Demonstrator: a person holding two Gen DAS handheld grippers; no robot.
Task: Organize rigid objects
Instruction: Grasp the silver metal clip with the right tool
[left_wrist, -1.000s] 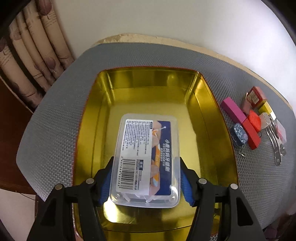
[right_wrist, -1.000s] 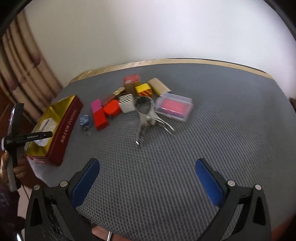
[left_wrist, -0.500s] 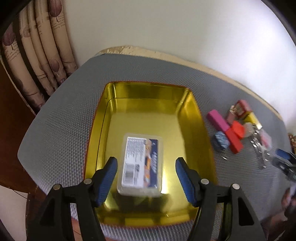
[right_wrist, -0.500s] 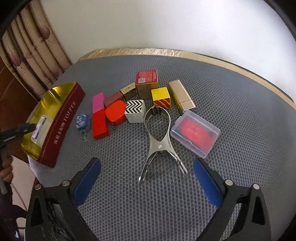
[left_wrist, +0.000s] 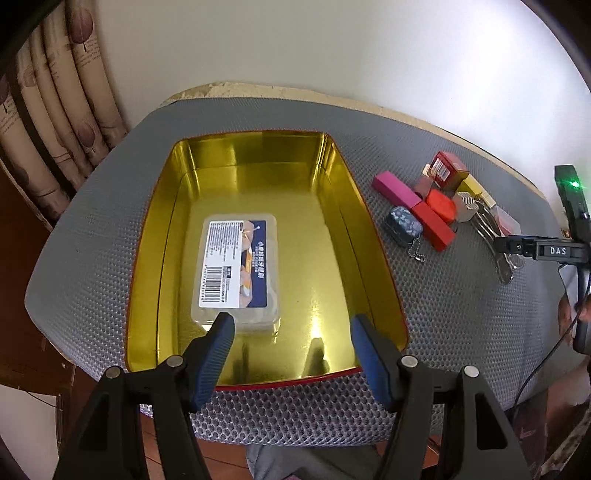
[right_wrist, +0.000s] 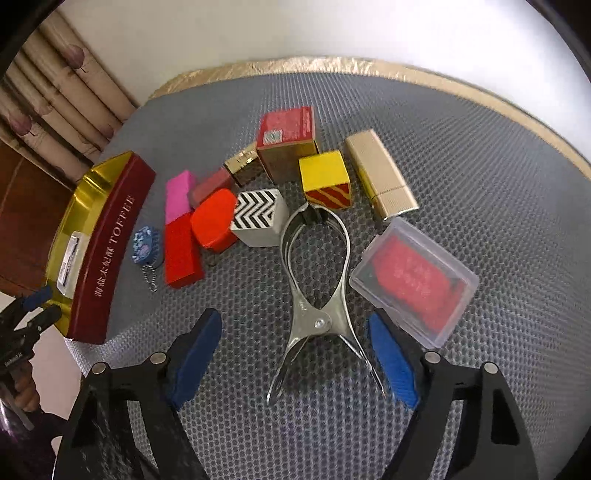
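Gold tin (left_wrist: 332, 170) held only the clear labelled box (left_wrist: 236, 267); left gripper (left_wrist: 291, 336) gaped empty. Right gripper (right_wrist: 295, 339), closing, straddled the metal clamp (right_wrist: 317, 266) untouched; blocks (right_wrist: 325, 181) remained at centre frame.

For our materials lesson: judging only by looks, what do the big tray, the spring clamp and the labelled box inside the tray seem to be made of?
Tray: probably tin-plated metal, with a mirror-like gold inside that throws reflections.
Spring clamp: polished steel by its look, silvery and shiny, with a rivet at the pivot.
Labelled box: clear plastic, see-through at its edges, with a printed paper label.
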